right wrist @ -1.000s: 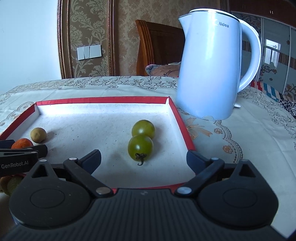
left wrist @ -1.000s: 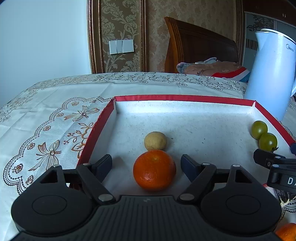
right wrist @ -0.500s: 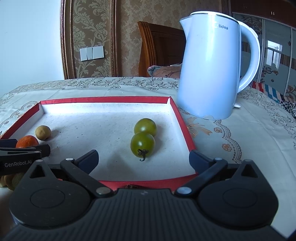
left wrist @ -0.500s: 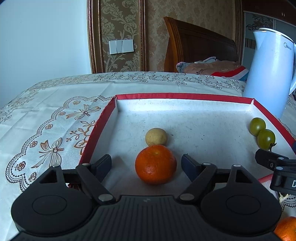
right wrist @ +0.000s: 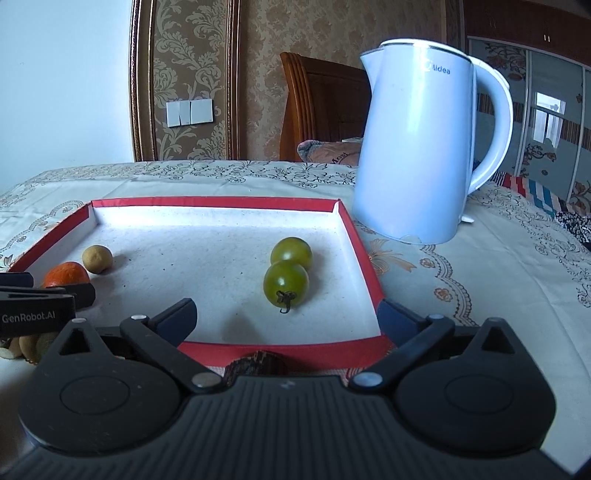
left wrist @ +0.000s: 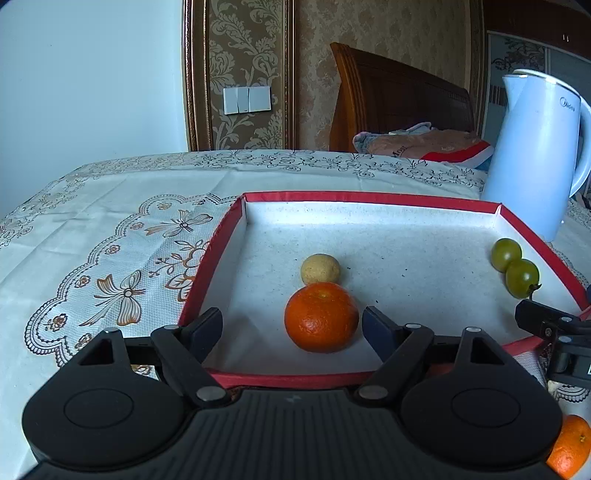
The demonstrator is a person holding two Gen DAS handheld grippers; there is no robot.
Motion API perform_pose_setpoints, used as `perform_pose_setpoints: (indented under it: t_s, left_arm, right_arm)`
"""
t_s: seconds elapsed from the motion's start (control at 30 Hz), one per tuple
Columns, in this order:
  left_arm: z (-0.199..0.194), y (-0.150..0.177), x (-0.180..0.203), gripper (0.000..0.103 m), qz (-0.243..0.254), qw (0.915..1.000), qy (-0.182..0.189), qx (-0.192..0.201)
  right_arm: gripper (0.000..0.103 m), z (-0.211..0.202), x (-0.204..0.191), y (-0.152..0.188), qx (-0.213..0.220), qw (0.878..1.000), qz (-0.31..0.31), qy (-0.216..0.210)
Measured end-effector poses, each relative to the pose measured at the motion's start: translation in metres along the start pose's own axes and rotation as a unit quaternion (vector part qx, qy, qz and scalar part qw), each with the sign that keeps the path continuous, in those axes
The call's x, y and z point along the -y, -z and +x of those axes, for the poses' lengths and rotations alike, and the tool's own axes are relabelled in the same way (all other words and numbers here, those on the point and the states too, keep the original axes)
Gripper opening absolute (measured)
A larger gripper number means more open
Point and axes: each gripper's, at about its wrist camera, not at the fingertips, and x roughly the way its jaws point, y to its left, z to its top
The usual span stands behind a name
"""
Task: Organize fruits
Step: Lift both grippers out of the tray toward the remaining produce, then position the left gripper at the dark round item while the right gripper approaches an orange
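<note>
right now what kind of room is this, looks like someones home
Most likely a room in a home, perhaps a bedroom or dining corner. A carved wooden headboard stands behind folded bedding, the wall has patterned wallpaper, and an electric kettle sits on a lace-printed tablecloth.

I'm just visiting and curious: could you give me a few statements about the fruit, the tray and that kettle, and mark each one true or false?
1. The orange lies inside the red-rimmed tray. True.
2. The left gripper is clamped on the orange. False: its fingers stand apart, the orange lying free in the tray.
3. Two green tomatoes sit side by side, touching. True.
4. The white kettle stands inside the tray. False: it stands on the tablecloth beyond the tray's corner.
5. The right gripper holds a tomato. False: it is open and empty.
</note>
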Motion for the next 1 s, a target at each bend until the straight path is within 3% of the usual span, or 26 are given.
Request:
perform_pose_setpoints:
  t_s: [0.23, 0.53, 0.73, 0.87, 1.0]
  left_arm:
    - [-0.023, 0.006, -0.013, 0.083, -0.020, 0.9994, 0.019, 0.018]
    - [-0.057, 0.025, -0.021, 0.083, 0.003, 0.9986, 0.027, 0.046]
    - [-0.064, 0.032, -0.045, 0.083, -0.034, 0.9980, 0.047, 0.025]
    - [-0.058, 0.033, -0.053, 0.083, -0.058, 0.9974, 0.043, 0.006]
    - [-0.049, 0.034, -0.051, 0.083, -0.049, 0.9982, 0.028, -0.019]
  right_arm:
    - [0.103, -0.018, 0.015, 0.001, 0.013, 0.999, 0.046, -0.017]
    - [0.103, -0.038, 0.039, 0.015, 0.007, 0.994, 0.101, -0.047]
    - [0.103, -0.044, 0.039, 0.018, 0.014, 0.994, 0.102, -0.046]
    - [0.103, -0.044, 0.039, 0.018, 0.013, 0.994, 0.103, -0.043]
    - [0.103, -0.044, 0.039, 0.019, 0.009, 0.993, 0.106, -0.045]
